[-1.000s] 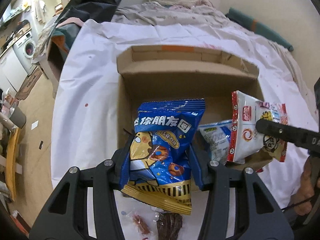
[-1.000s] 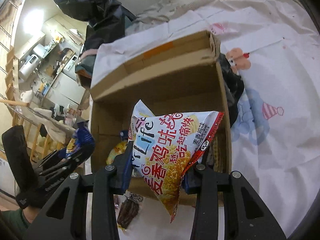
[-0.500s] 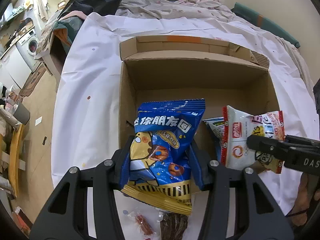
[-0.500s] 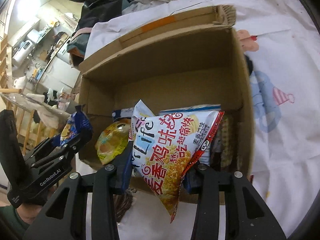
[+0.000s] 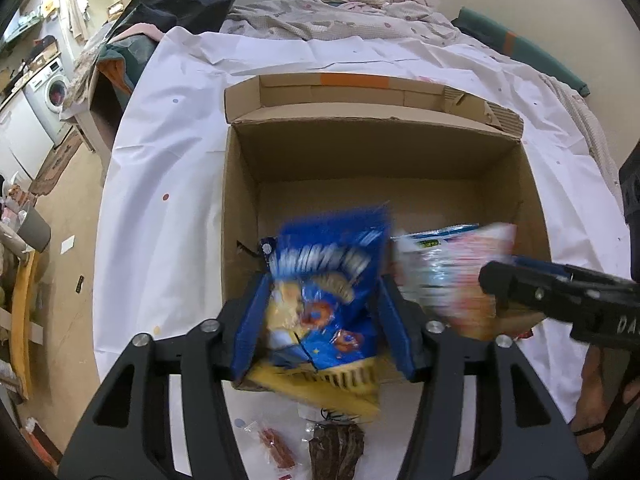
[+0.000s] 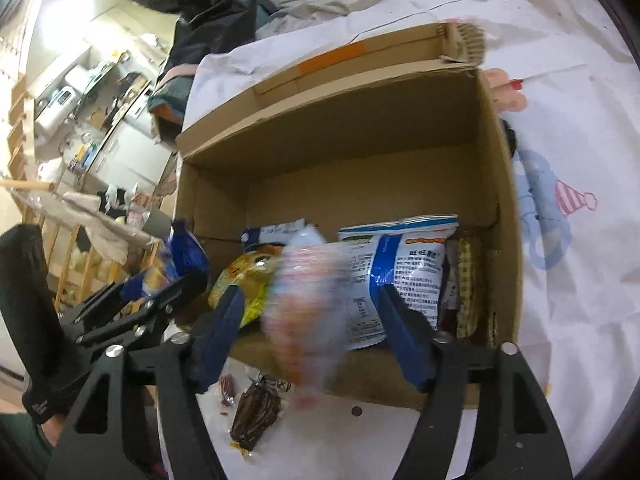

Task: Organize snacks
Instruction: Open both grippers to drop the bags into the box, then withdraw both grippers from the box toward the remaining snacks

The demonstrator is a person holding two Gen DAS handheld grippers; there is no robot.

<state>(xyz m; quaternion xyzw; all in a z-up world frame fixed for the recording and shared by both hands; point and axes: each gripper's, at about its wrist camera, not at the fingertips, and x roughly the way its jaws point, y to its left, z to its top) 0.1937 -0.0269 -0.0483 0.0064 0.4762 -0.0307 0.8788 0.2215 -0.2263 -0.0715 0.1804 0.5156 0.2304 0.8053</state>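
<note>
both grippers have let go since the earlier frames: each then pinched a snack bag over the cardboard box (image 5: 240,216), and now both bags are motion-blurred and slipping. left gripper (image 5: 324,320): its jaws are opening, the blue pads stand apart from the blue snack bag (image 5: 324,280), which sits loose between them over the box's near wall, its yellow bottom edge hanging outside. right gripper (image 6: 308,320): its jaws are opening wide, and the white and red snack bag (image 6: 308,312) is a blur between them with gaps on both sides, above the near wall. inside the box lie a white and blue packet (image 6: 396,272) and a yellow packet (image 6: 244,284). on the white sheet (image 5: 160,160) before the box lie 2 small wrapped snacks, 1 dark (image 6: 256,412), 1 red (image 5: 276,444).
</note>
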